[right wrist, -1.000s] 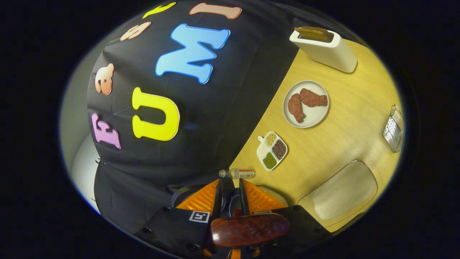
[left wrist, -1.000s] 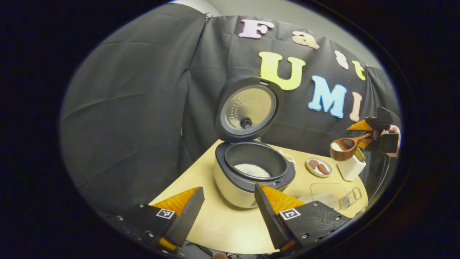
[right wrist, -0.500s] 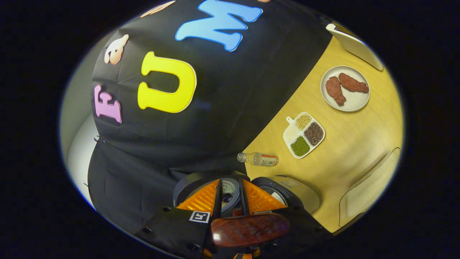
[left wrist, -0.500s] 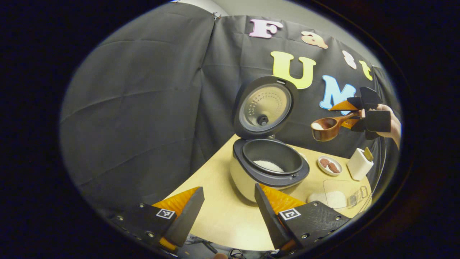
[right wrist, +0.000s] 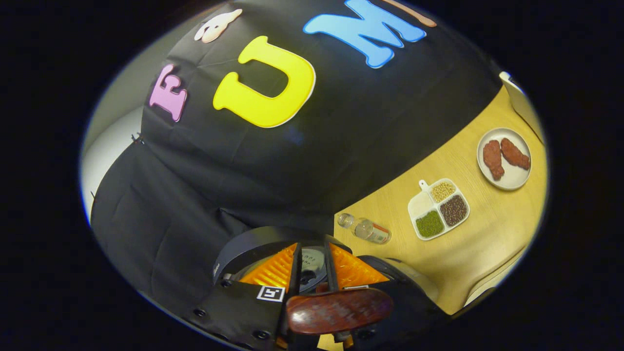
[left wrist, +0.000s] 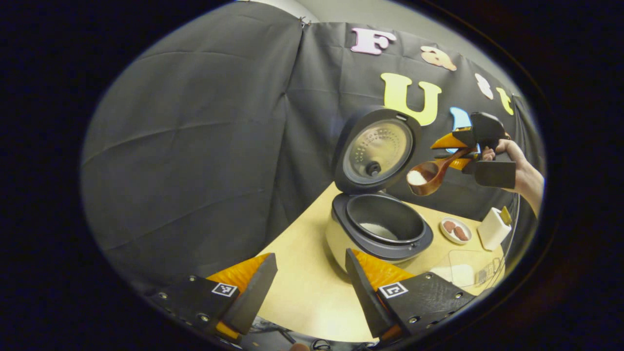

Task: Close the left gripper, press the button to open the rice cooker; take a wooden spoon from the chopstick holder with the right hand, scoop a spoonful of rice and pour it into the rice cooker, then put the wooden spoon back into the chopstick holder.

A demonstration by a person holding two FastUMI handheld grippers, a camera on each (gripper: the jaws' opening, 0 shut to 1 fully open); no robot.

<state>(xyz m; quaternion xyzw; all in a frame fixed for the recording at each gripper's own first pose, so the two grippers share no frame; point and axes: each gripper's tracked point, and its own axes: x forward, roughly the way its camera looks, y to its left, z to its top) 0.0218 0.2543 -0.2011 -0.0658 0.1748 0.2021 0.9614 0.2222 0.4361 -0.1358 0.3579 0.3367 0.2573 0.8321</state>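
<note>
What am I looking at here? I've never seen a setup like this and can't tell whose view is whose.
A person holds a two-finger claw in each hand, each carrying a camera. In the left gripper view, the left claw is open and empty near the table, facing an open rice cooker. Farther off, a hand holds the right claw, shut on a wooden spoon of rice above the cooker. The right gripper view looks down past the spoon's handle at a plate, a divided dish and a small bottle.

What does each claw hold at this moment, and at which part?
The right claw holds the wooden spoon by its handle, rice in the bowl. The left claw is open and holds nothing.
</note>
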